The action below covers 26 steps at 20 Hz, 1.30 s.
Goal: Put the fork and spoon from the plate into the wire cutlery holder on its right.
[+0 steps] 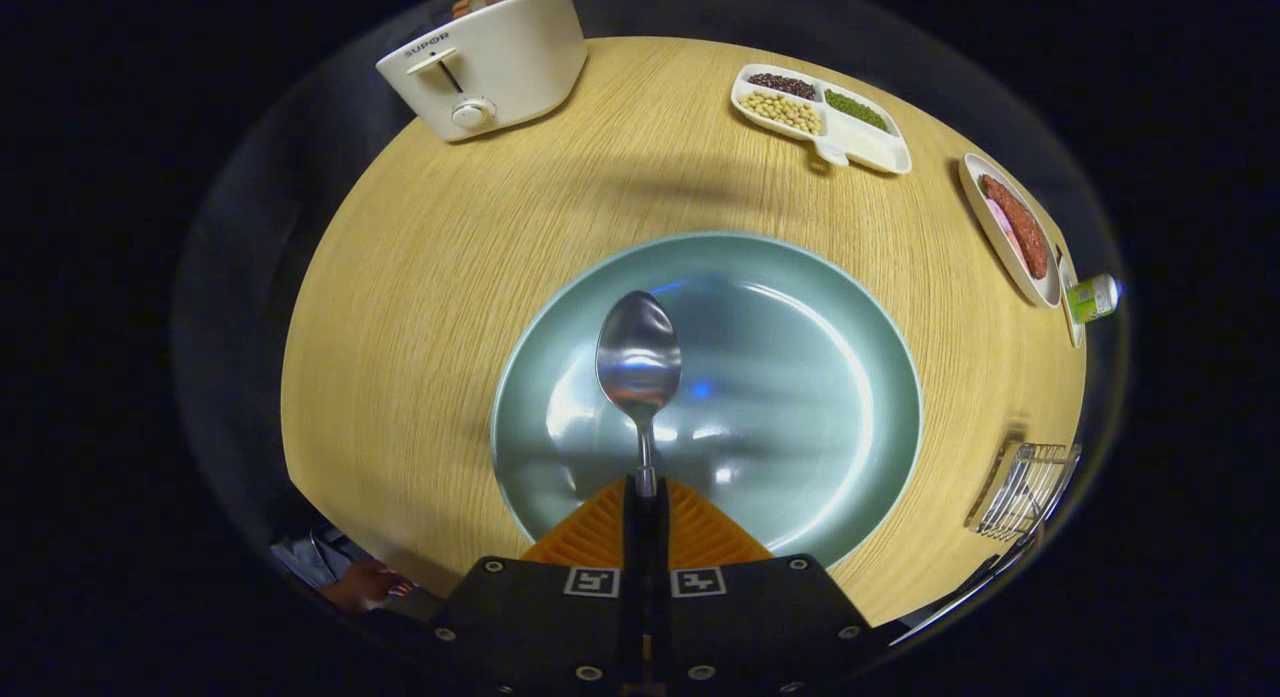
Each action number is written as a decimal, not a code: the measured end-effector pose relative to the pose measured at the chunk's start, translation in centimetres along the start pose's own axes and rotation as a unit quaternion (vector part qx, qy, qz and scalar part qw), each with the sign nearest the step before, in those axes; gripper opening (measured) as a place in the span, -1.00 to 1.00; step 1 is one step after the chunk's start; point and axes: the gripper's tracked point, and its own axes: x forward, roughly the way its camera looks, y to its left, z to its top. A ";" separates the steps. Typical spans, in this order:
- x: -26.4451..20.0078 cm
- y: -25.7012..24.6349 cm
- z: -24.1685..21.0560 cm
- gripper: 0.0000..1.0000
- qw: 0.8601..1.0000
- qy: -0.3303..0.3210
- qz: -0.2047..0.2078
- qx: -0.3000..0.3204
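Note:
My gripper [645, 489] is shut on the handle of a metal spoon [638, 362]. The spoon sticks out straight ahead of the fingers, bowl up, and hangs above a round pale green plate [800, 377]. The plate lies on a round wooden table and looks bare under the spoon. A wire cutlery holder [1025, 489] stands to the right of the plate, near the table's edge, with a metal handle lying in it.
A white toaster [485, 62] stands at the table's far left. A divided white dish of beans [820, 115] and a white dish with meat [1012, 229] sit at the far right, beside a small green-labelled bottle [1092, 298]. A person's hand [365, 585] shows below the table's near left edge.

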 end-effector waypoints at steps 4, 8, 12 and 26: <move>-1.1 -0.6 0.6 -0.92 0.999 -0.035 0.007 0.014; -3.3 -3.2 1.1 -0.93 0.997 -0.077 -0.009 0.026; -7.0 -6.2 0.4 -0.93 0.992 -0.112 -0.028 0.053; -12.0 -22.0 -8.4 -0.93 0.970 -0.126 -0.093 0.184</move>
